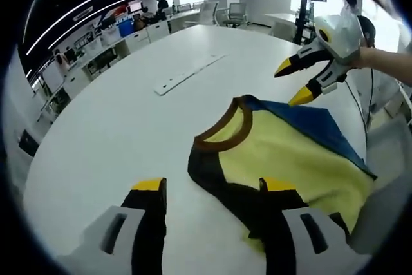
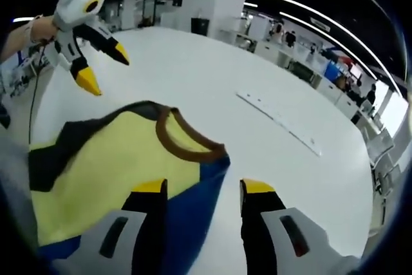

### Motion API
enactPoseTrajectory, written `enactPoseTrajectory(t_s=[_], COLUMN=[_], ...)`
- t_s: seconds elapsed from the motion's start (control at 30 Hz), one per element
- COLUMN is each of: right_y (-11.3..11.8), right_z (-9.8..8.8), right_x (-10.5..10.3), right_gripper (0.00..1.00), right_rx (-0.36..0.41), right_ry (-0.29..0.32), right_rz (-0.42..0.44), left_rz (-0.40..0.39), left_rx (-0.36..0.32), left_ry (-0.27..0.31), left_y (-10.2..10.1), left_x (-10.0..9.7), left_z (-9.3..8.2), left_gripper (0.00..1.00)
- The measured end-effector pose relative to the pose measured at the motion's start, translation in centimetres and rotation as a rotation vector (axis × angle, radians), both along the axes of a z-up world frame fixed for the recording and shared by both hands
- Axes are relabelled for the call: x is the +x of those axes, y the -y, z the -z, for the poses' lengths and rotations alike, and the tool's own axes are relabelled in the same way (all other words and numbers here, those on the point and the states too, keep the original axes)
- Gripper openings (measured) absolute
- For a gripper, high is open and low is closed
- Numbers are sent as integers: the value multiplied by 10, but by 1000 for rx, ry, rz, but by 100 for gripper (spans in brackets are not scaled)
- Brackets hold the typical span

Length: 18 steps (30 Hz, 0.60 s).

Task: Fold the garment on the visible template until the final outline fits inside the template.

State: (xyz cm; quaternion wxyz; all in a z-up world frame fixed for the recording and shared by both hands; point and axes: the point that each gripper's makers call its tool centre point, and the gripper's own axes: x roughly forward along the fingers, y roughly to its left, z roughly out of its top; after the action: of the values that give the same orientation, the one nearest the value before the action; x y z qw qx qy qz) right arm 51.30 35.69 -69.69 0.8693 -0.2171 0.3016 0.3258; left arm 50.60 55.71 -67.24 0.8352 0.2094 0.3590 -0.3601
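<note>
Here, a yellow shirt (image 1: 283, 159) with a brown collar (image 2: 187, 136) is seen lying flat on the white desk (image 1: 116, 140) — near its edge — while the left tool (image 1: 215, 188) and the right tool (image 2: 203, 188) are both held wide apart above it, gripping nothing.

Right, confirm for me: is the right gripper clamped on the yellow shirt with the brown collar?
No. In the right gripper view the right gripper has its jaws spread apart above the yellow shirt, with no cloth pinched between them.
</note>
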Motion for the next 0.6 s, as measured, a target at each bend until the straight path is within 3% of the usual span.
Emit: enactPoseTrajectory(t_s=[0.13,0.6], right_y=[-2,-10], right_z=[-10,-25], right_x=[-6,-36], right_gripper=[49,60], right_rx=[51,58], right_ry=[5,22], right_rz=[21,-14], left_rz=[0,18], left_rx=[-22,-39], left_ry=[-5,11], left_y=[-1,0], left_x=[-7,-33], left_z=[-3,-21], left_gripper=[59,66])
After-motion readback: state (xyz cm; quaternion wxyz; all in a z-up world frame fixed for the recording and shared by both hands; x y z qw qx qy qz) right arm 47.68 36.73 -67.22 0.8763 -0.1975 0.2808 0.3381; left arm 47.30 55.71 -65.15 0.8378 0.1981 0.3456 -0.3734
